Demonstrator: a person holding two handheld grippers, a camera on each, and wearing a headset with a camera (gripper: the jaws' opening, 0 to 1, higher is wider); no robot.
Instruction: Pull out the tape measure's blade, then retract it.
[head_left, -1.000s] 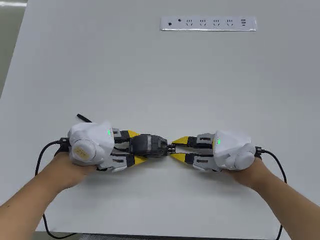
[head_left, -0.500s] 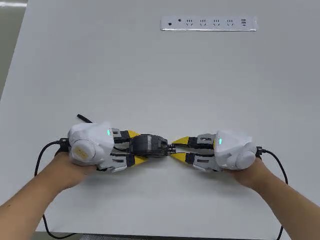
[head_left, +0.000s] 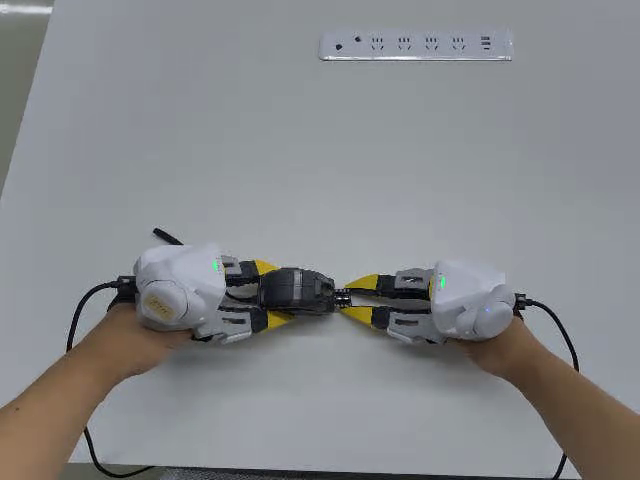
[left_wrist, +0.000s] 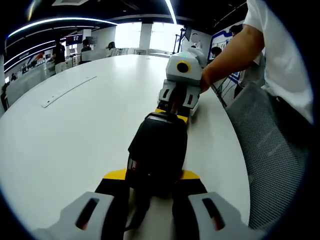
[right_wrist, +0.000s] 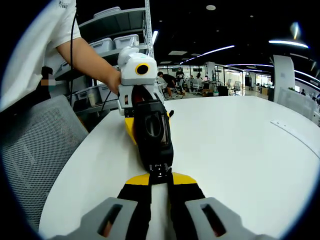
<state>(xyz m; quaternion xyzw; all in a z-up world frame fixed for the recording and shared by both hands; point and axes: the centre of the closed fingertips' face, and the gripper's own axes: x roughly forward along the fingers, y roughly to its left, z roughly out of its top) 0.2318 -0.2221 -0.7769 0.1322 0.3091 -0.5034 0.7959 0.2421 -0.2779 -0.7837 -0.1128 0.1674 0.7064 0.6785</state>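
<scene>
**Both ends gripped, blade yet to come out**

The tape measure (head_left: 295, 290) lies on the white table (head_left: 300, 150), well nearer the person than the power strip (head_left: 416, 46) and somewhat to its left. The left gripper (head_left: 270, 293) is clamped across the dark case, one jaw on each flank. The right gripper (head_left: 348, 298) meets it head on. Its jaws are drawn together into a narrow V on the blade tip (right_wrist: 159, 170) at the mouth of the case. In the right gripper view they look closed on it, though the contact is small and partly hidden. No length of blade shows between case and tip, so I judge the pull-out is only at its start.

To do it well, the left grip should stay firm and keep the case flat on the table. The right gripper should draw straight away from the mouth, roughly along the line of the power strip's long side, without lifting or twisting. The tip is a small, slick piece of metal, so a sideways tug could slip it from the jaws or kink the thin blade. A steady pace suits it best. For the retract, it would be safer to keep hold of the tip and walk it back than to let the spring snap it in.
</scene>
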